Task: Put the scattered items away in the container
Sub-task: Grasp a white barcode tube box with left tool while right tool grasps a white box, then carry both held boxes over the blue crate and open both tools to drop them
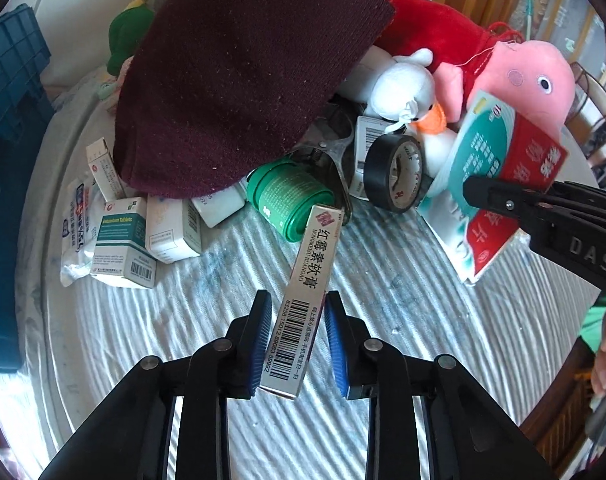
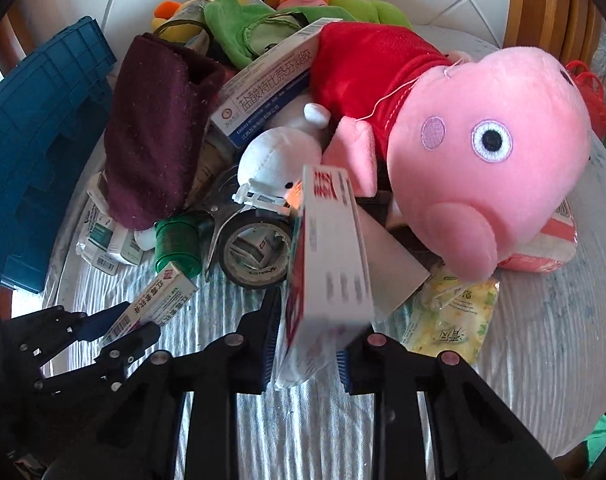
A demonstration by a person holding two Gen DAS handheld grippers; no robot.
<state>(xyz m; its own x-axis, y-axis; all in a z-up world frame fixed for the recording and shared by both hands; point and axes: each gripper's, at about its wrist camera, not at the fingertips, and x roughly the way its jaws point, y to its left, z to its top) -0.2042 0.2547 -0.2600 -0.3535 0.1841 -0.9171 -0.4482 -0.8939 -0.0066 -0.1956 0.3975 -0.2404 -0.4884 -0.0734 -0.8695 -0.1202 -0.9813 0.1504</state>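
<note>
Long white ointment carton, red Chinese lettering and barcode uppermost, lies lengthwise at 6 o'clock, far end against the green jar at 12 o'clock. Red-and-white medicine box stands on edge, tilted. Blue crate sits at 9 o'clock, beside the pile.

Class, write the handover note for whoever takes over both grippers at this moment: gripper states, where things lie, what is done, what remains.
Left gripper: around the long ointment box, pads not clearly pressing.
Right gripper: holding the red-and-white medicine box.
Blue crate: at the left table edge, its inside unseen.
Remaining on the table: pig plush, tape roll, green jar, small boxes.
</note>
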